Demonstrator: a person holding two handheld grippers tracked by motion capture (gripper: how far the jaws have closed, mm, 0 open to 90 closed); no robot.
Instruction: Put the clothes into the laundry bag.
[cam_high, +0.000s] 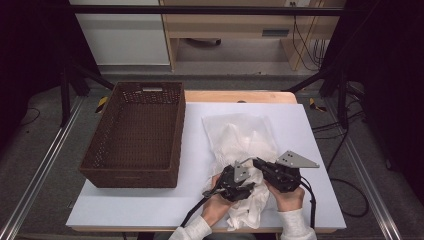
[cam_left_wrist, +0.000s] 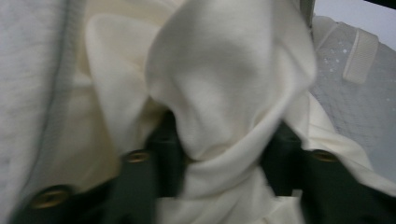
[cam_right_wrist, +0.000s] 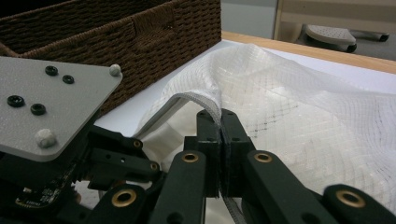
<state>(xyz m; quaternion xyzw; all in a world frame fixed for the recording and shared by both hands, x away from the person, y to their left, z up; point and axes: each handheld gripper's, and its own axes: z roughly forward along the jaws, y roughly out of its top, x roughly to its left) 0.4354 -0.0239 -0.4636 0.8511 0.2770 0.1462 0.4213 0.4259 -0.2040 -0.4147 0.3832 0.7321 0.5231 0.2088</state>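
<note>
— Where do we find the items under work?

— We note a white mesh bag (cam_high: 239, 131) lying on the white worktop (cam_high: 310, 150), to the right of a brown woven basket (cam_high: 137, 135). A cream cloth (cam_high: 246, 207) sits partly inside the bag and spills out toward the near edge of the worktop, between the person's two hands.

— State of the right gripper (cam_high: 257, 162)?

— In the right gripper view we see its jaws pressed together on the bag's bound rim (cam_right_wrist: 205, 105), holding that edge lifted off the worktop. The mesh slopes away behind it, and the basket wall stands just beyond.

— And the left gripper (cam_high: 247, 187)?

— In the left gripper view we see a bunched fold of the cream cloth (cam_left_wrist: 224, 107) standing between the jaws, which are set around it on both sides and grip it. The frame is blurred, so we record no finer detail. The mesh bag (cam_left_wrist: 355, 107) shows at the right of that view.

— Position of the two grippers relative to each other?

— Close together at the bag's mouth, the left one nearer the person.
</note>
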